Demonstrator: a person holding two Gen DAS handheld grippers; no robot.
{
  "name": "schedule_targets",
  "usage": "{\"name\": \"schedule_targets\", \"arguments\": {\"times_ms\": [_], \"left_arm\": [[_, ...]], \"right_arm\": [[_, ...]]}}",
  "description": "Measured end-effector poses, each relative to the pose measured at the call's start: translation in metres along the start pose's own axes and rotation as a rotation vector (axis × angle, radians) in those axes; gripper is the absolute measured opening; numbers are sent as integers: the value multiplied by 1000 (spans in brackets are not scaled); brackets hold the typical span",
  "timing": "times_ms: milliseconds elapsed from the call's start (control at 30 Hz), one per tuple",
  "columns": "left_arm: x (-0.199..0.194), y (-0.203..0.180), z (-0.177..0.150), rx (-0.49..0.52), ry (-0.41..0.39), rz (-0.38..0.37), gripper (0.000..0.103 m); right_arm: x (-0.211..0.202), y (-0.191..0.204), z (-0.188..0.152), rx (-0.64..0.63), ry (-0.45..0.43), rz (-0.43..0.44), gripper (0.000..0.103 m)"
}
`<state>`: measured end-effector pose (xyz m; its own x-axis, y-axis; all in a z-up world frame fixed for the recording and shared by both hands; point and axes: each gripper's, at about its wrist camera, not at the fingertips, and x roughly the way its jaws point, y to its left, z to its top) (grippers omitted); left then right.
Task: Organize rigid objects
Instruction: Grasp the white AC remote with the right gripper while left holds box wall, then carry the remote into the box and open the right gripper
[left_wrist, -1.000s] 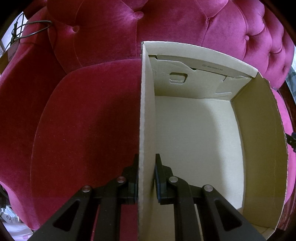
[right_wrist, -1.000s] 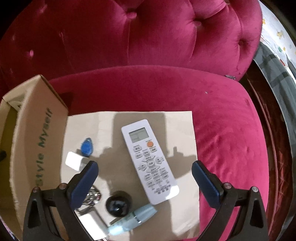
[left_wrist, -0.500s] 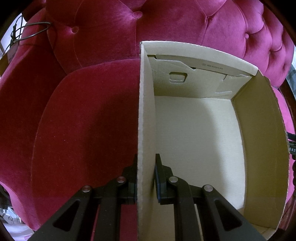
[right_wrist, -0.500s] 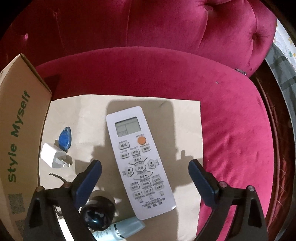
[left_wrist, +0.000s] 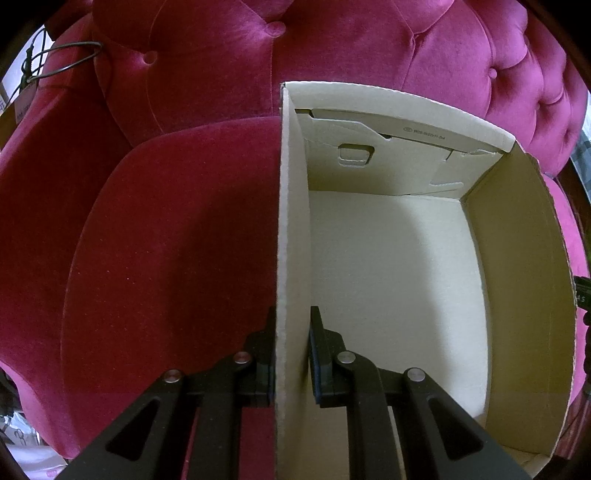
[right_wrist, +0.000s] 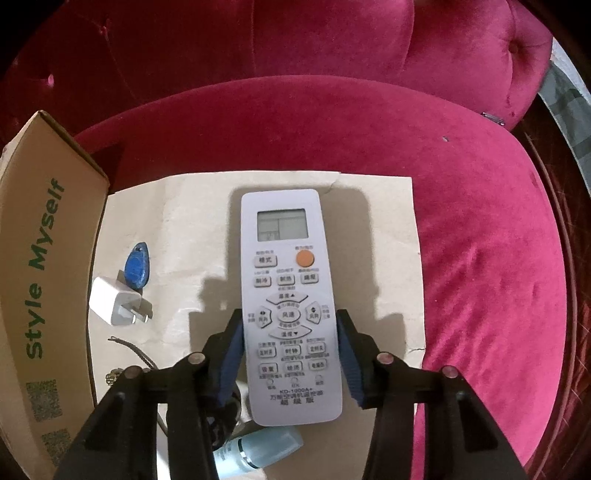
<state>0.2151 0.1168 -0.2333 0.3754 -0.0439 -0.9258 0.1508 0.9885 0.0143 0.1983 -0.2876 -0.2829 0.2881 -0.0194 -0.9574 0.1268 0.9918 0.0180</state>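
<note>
Left gripper (left_wrist: 292, 354) clamped the cardboard box (left_wrist: 517, 258) wall. Right gripper (right_wrist: 290, 354) jaws were closing around the remote (right_wrist: 286, 295), beside the box.

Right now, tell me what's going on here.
A person is tidying items off a red sofa with two handheld grippers. The left gripper is shut on the wall of an empty cardboard box, steadying it. The right gripper is closing around the white remote, which lies on brown paper beside a charger plug and blue key fob.
</note>
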Motion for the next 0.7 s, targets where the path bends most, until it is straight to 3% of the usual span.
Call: {"name": "schedule_targets", "arguments": {"times_ms": [700], "left_arm": [[0, -2, -1, 7, 0, 8, 14]], "right_arm": [[-41, 15, -5, 11, -55, -44, 50]]}}
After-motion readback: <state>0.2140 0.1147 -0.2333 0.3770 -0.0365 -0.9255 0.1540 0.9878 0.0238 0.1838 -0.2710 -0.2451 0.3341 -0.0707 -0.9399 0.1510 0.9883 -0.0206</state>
